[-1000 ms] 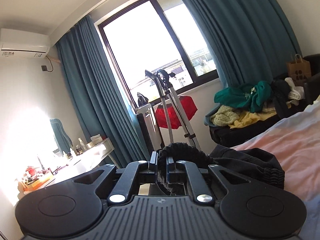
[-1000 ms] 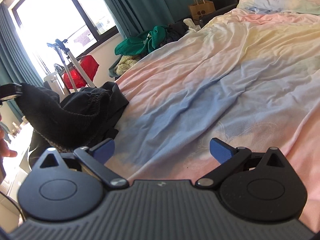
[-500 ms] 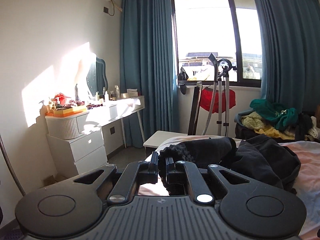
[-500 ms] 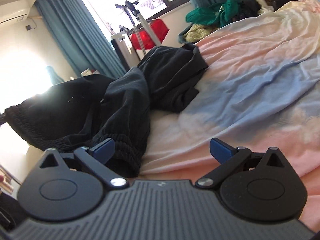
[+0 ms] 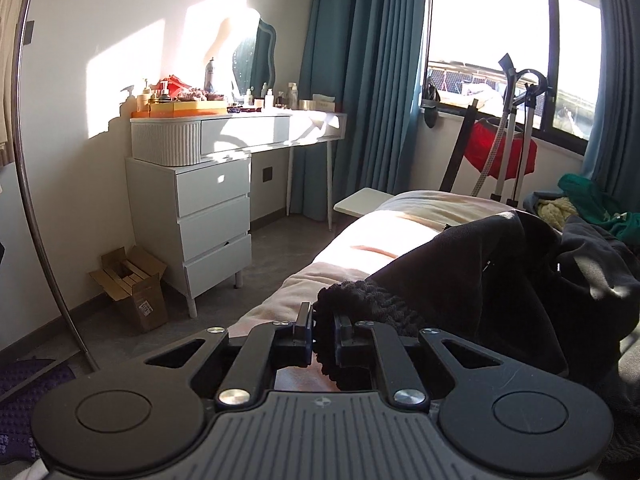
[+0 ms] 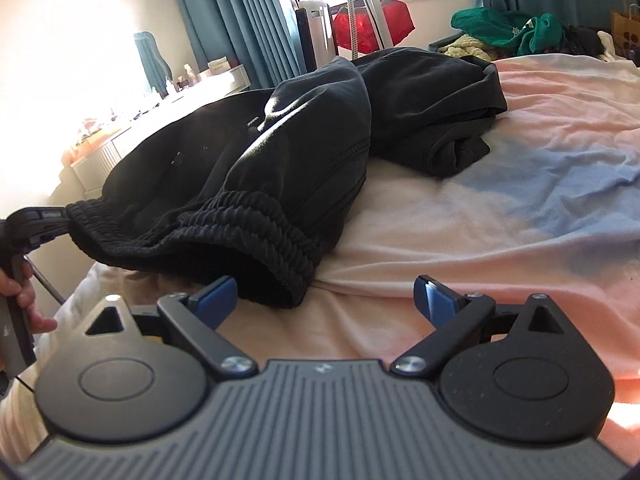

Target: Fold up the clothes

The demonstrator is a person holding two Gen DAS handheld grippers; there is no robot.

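Observation:
A pair of black trousers lies bunched across the near end of a bed with a pink and blue sheet. Its ribbed elastic waistband faces me, stretched out to the left. My left gripper is shut on that waistband; the same gripper shows at the far left of the right wrist view, held by a hand. My right gripper is open, low over the sheet just in front of the waistband's sagging right end, with nothing between its blue fingertips.
A white dresser with bottles stands by the wall left of the bed. A cardboard box sits on the floor. A garment steamer and red cloth stand by the window. A heap of green and yellow clothes lies beyond the bed.
The left gripper has pulled the waistband leftward and swung to face the dresser. The right gripper has moved in toward the waistband, staying open.

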